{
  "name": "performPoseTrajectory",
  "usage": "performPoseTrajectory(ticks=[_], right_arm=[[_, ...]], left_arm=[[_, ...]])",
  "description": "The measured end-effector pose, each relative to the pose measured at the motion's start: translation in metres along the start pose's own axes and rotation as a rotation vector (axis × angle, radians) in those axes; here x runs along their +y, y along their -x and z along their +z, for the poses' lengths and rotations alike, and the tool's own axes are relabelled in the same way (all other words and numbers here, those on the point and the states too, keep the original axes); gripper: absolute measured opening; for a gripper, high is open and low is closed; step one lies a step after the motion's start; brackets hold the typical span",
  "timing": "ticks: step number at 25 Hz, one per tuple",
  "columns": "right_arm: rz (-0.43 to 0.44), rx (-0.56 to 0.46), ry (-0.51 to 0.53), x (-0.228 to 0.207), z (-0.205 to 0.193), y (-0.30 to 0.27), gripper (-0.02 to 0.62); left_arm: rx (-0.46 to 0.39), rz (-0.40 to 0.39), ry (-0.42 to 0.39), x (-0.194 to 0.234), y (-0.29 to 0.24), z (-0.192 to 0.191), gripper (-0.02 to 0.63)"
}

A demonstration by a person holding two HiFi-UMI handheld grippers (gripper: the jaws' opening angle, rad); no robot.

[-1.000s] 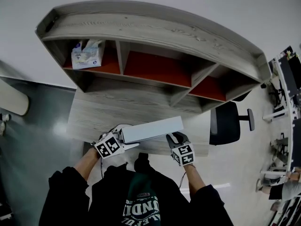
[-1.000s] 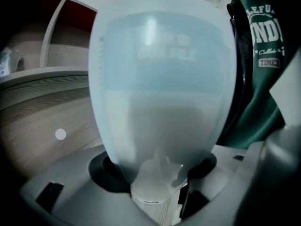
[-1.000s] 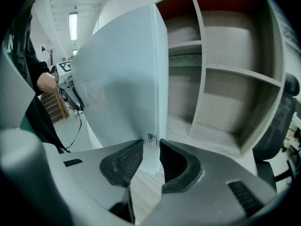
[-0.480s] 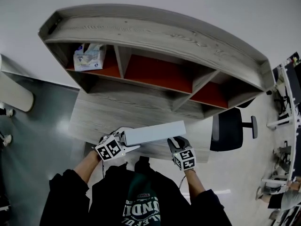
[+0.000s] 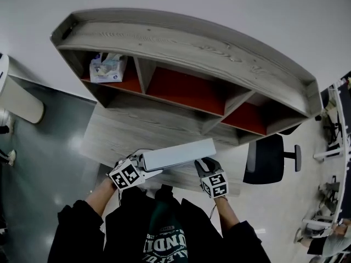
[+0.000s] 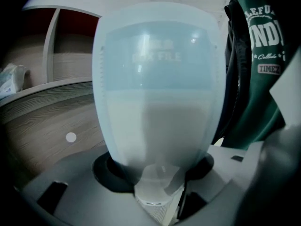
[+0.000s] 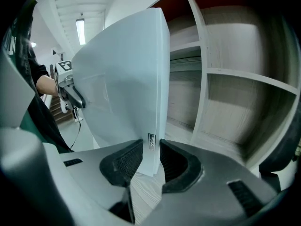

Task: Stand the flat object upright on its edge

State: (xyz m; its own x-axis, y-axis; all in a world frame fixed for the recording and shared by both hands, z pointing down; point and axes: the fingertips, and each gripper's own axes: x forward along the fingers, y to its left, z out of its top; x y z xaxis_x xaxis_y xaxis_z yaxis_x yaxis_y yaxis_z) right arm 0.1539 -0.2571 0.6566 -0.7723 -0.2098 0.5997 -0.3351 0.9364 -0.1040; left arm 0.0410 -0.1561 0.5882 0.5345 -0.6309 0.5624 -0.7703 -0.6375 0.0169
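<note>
A long white box file [image 5: 178,154] hangs lengthwise over the front edge of the wooden desk [image 5: 126,133], carried between both grippers. My left gripper [image 5: 143,163] holds its left end. In the left gripper view that broad end [image 6: 157,88] fills the space between the jaws, which have just been closing on it, at my left gripper [image 6: 155,173]. My right gripper [image 5: 204,162] pinches the file's right end. In the right gripper view the dark ribbed pads [image 7: 124,161] press both faces of the file's thin edge [image 7: 127,79] at my right gripper [image 7: 150,157].
A grey wooden shelf unit [image 5: 181,43] with red-backed compartments stands at the back of the desk. A tissue pack [image 5: 107,69] lies in its left compartment. A black office chair [image 5: 269,152] stands to the right of the desk. The person's torso is close behind the grippers.
The file and both grippers have shifted only slightly by the desk's front edge. Both grips on the file remain.
</note>
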Motion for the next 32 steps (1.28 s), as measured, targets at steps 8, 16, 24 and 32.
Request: performPoseTrajectory(ticks=[8, 16, 24, 32], right_arm=[[-0.010, -0.063, 0.000, 0.016, 0.039, -0.027, 0.118], [0.049, -0.118, 0.017, 0.065, 0.095, -0.069, 0.052], [0.108, -0.131, 0.063, 0.105, 0.140, -0.107, 0.052], [0.135, -0.112, 0.093, 0.123, 0.156, -0.129, 0.052]], left_arm=[[-0.060, 0.094, 0.108, 0.031, 0.038, -0.019, 0.262], [-0.061, 0.192, 0.155, 0.083, 0.106, -0.054, 0.264], [-0.073, 0.293, 0.190, 0.127, 0.165, -0.084, 0.264], [-0.087, 0.378, 0.242, 0.154, 0.205, -0.109, 0.265]])
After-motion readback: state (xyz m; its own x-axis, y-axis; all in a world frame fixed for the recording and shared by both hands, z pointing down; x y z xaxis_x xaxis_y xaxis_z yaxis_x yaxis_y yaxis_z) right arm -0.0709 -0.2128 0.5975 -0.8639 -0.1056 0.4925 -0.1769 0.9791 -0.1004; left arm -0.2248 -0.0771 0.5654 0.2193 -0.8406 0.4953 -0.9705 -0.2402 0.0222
